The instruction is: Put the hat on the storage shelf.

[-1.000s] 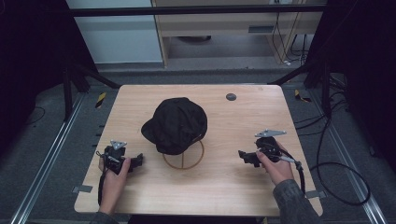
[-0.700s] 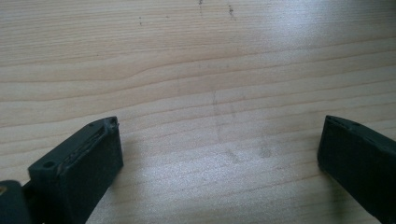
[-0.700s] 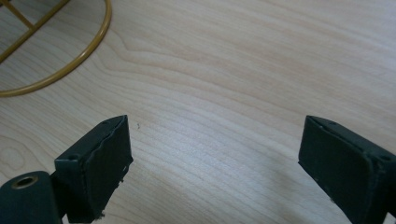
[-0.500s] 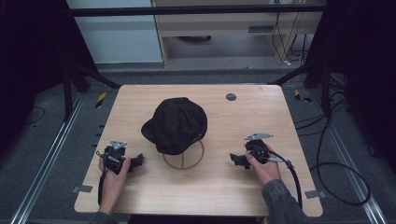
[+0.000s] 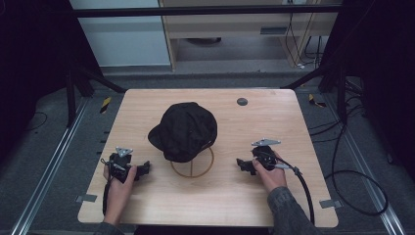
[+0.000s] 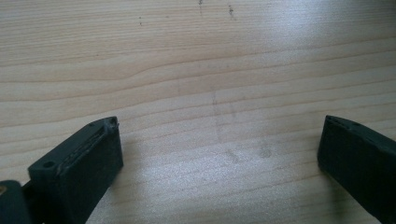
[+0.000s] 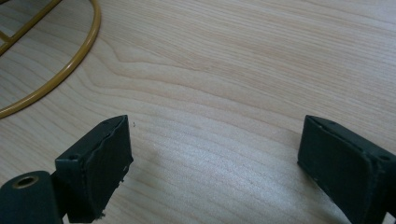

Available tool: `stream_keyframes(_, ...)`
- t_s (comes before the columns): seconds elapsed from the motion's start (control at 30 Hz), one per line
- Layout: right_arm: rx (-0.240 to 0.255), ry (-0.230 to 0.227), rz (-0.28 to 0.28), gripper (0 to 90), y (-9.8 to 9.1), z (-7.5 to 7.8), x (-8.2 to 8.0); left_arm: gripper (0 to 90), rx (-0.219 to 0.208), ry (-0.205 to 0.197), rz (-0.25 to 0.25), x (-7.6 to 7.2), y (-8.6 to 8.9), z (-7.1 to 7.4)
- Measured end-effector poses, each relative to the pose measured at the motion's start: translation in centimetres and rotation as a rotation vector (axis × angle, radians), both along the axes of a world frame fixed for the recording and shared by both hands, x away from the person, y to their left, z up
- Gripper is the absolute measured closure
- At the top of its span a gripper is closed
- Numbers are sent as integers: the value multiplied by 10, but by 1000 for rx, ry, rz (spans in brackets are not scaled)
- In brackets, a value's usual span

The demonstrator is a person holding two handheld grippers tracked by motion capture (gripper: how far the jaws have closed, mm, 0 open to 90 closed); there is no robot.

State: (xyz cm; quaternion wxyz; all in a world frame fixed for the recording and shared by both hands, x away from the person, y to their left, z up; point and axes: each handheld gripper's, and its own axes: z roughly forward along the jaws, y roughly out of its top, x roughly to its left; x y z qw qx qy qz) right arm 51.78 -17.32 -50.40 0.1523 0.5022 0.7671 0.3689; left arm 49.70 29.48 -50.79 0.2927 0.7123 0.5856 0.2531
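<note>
Near edge, left: left tool (image 5: pixel 142 169) is lying low on the table (image 5: pixel 303 122) in the person's left hand (image 5: pixel 119 177), pointing toward the middle; in the left gripper view (image 6: pixel 219 140) its jaws are standing wide apart over bare wood, gripping nothing.
Near edge, right: right tool (image 5: pixel 242 164) is sitting in the right hand (image 5: pixel 270 174), aiming left at the stand; in the right gripper view (image 7: pixel 215 144) its jaws are likewise gaping apart with only wood grain between them.
Cable: black cable (image 5: pixel 306 196) is trailing from the right tool off toward the near right corner.
Middle: black cap (image 5: pixel 185 129) is resting on a yellow wire stand (image 5: pixel 192 167), brim pointing left; the stand's ring (image 7: pixel 70 65) is showing at the upper left of the right gripper view, near that tool but apart from it.
Far side: small dark round disc (image 5: pixel 242 102) is lying near the table's far edge, well apart from the cap.
Writing: no brand or label is readable on the cap or either tool.
Change: right tool is sitting closer to the stand than a second ago, having shifted left; left tool and cap are staying where they were.
</note>
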Motion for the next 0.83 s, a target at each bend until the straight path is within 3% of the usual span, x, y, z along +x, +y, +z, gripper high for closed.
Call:
stream_keyframes(0.33, -6, -16, -11, 86, 3, -2, 1, 0, 0, 0, -1, 1, 1, 0)
stream_keyframes(0.57, -60, -61, -10, 66, 9, -6, 0, 0, -4, -2, 41, 5, 4, 0)
stream_keyframes(0.67, -126, -75, 4, 57, 14, -7, -1, 0, -2, -1, 51, 7, 5, 0)
stream_keyframes(0.83, -125, -72, 3, 57, 15, -7, -4, 0, 0, 1, 60, 9, 7, 0)
